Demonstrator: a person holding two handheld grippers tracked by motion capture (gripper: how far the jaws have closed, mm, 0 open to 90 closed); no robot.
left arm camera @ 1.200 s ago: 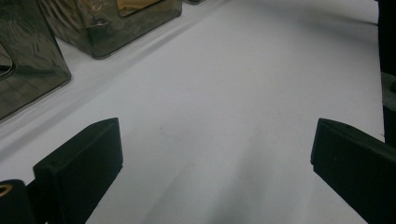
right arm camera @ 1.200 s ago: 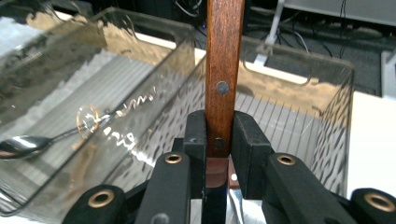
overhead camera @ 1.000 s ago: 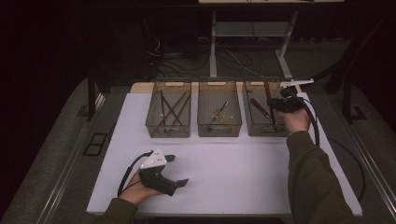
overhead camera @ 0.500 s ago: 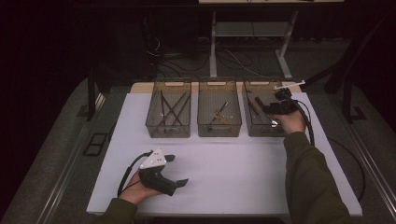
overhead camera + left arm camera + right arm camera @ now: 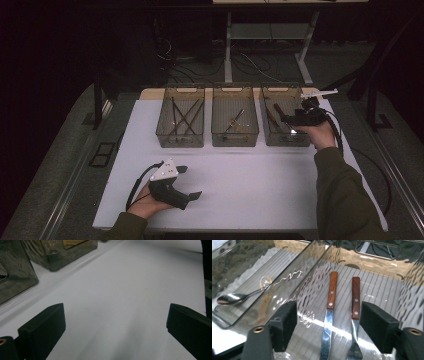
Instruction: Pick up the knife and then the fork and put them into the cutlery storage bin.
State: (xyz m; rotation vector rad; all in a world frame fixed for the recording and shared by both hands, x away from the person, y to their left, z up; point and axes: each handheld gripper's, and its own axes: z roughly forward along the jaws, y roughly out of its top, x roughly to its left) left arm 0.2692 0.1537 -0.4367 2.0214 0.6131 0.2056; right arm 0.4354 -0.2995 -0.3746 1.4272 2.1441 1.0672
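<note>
- High view, lower left of the frame: the left gripper [image 5: 186, 189] rested on the white counter [image 5: 250, 190], fingers spread, nothing between them.
- Centre: three clear bins; the middle bin [image 5: 235, 141] held a spoon [image 5: 234, 298].
- Upper right: the right gripper [image 5: 281, 114] hung over the right bin [image 5: 285, 140]. Its fingers had just been opening, empty, above the wood-handled knife [image 5: 329, 312] and fork [image 5: 355, 315] lying there — likely a finished drop-off.

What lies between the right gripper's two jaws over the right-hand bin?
In the right gripper view, two wooden-handled utensils lie side by side on the bin floor between the right gripper's open jaws, ungripped.
</note>
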